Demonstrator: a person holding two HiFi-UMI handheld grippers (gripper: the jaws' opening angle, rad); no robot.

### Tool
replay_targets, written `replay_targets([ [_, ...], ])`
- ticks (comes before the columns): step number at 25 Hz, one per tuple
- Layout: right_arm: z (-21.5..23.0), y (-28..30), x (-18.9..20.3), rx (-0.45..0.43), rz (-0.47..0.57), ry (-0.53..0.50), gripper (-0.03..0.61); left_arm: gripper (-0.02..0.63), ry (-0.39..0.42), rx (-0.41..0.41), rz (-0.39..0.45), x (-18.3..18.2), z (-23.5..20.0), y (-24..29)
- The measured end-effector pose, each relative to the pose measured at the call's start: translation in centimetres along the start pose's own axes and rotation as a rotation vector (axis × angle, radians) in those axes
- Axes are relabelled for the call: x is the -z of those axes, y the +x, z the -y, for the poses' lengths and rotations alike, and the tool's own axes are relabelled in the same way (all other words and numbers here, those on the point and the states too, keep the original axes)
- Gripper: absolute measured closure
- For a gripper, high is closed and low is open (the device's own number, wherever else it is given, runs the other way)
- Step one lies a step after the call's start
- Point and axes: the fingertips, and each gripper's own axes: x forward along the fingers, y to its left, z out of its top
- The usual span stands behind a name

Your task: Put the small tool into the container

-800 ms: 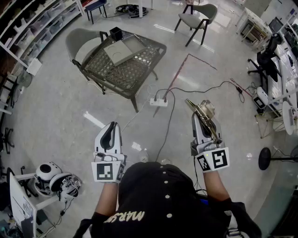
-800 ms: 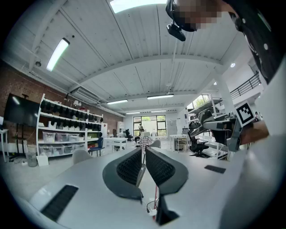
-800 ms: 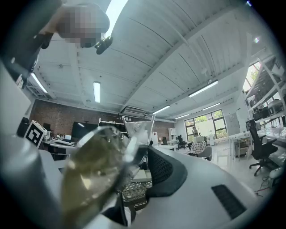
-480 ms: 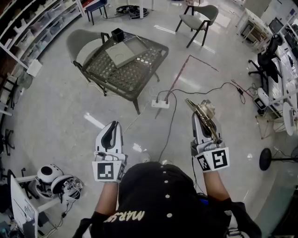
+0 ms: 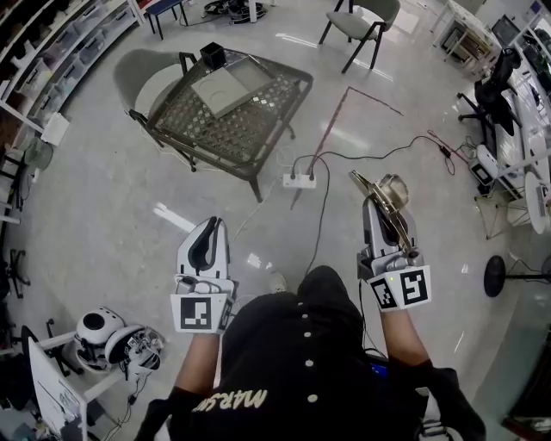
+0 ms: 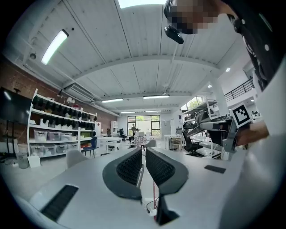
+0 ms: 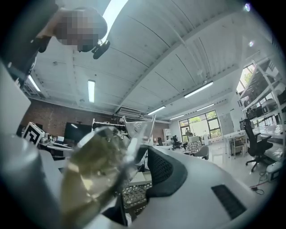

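Observation:
My right gripper (image 5: pixel 380 217) is shut on the small tool (image 5: pixel 385 191), a yellowish see-through handle with metal jaws that stick out past the fingertips. In the right gripper view the tool (image 7: pixel 96 172) fills the left side and hides one finger, while the other finger's black pad (image 7: pixel 161 172) presses against it. My left gripper (image 5: pixel 207 241) is shut and holds nothing; its pads (image 6: pixel 132 167) stand almost together. The container, a small black box (image 5: pixel 213 57), stands on the far corner of the mesh table (image 5: pixel 258 121), well ahead of both grippers.
A flat grey slab (image 5: pixel 225 88) lies on the table. A power strip (image 5: pixel 299 180) with trailing cables lies on the floor between me and the table. A white device (image 5: pixel 108 336) is at the lower left, a chair (image 5: pixel 362 17) far ahead, and desks (image 5: pixel 516 103) to the right.
Both grippers keep their pose and the tool stays in the right one. The view has shifted slightly, so the table and floor sit a little differently in the picture.

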Motion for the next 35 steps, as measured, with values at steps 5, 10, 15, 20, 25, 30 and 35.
replay_targets([
  [5,0.4,0.6,1.1,0.033,-0.017,0.005,0.476,0.568,-0.005,0.018,-0.009,0.9,-0.9,0.9],
  [10,1.7,1.9,1.5,0.046,-0.013,0.006,0.476,0.568,-0.020,0.015,-0.020,1.6,-1.3,2.7],
  [15,3.6,4.5,2.1,0.043,-0.020,-0.012,0.476,0.568,-0.021,0.004,-0.020,1.7,-1.8,5.4],
  [20,6.1,8.2,2.7,0.030,-0.015,-0.009,0.476,0.568,-0.016,-0.018,-0.019,1.7,-2.9,9.4],
  [25,9.6,12.4,2.8,0.010,-0.012,-0.008,0.476,0.568,-0.012,-0.041,-0.017,1.1,-3.4,14.6],
  [30,12.7,16.5,2.4,-0.013,-0.010,-0.018,0.476,0.568,-0.007,-0.060,-0.013,0.0,-3.8,19.4],
  [35,15.9,19.7,2.0,-0.033,0.000,-0.020,0.476,0.568,-0.001,-0.092,-0.009,-0.8,-3.7,23.1],
])
